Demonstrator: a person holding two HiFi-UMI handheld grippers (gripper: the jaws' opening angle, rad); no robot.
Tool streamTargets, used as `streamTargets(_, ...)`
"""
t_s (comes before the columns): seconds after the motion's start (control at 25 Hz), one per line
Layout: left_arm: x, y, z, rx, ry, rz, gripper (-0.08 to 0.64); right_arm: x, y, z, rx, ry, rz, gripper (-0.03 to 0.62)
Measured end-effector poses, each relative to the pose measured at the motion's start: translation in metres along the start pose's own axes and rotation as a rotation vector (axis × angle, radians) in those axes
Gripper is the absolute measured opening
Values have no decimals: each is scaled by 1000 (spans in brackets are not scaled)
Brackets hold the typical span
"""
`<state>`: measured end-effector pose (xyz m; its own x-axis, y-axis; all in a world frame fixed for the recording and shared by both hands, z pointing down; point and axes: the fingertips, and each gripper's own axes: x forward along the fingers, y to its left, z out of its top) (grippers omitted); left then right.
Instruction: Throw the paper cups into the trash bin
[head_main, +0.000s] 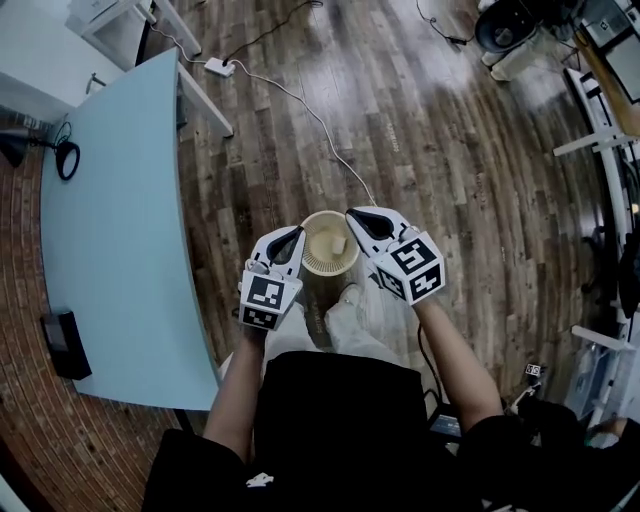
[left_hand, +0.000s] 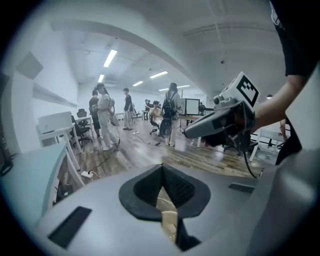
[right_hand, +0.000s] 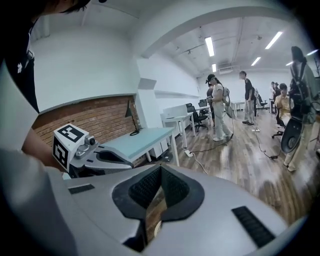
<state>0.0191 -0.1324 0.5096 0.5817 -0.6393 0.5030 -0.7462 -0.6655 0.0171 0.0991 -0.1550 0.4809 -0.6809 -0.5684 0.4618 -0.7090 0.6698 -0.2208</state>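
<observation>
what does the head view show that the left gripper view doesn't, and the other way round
Only the head view: the trash bin on the wood floor, with what looks like a paper cup inside, and the left gripper from outside. Only the left gripper view: people standing far down the room under ceiling lights, and its own jaws shut on nothing. Both: the right gripper, the light blue table, the floor and a power strip.

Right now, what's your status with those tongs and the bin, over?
Left tongs shut, empty; right tongs shut, empty. Both above trash bin; pale cup-like item inside. Nothing in the way.
</observation>
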Motion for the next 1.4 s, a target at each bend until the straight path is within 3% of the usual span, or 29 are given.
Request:
streamTargets(0.36, -33, 11, 106, 43, -189, 103, 9, -22, -2, 59, -3, -148, 37, 3)
streamTargets(0.56, -54, 11, 142, 2, -287, 109, 9, -38, 14, 105, -56, -255, 63, 3)
streamTargets(0.68, -65, 18, 165, -17, -344, 149, 9, -47, 24, 130, -91, -307, 72, 3)
streamTargets(0.8, -78, 22, 180, -13, -375, 185, 8, -54, 32, 151, -116, -346, 63, 3)
streamTargets(1.0, -95, 15, 201, 53, -448, 168, 9, -64, 47, 173, -134, -396, 53, 3)
streamTargets(1.4, -148, 16, 194, 54, -474, 167, 9, -68, 102, 178, -153, -412, 51, 3)
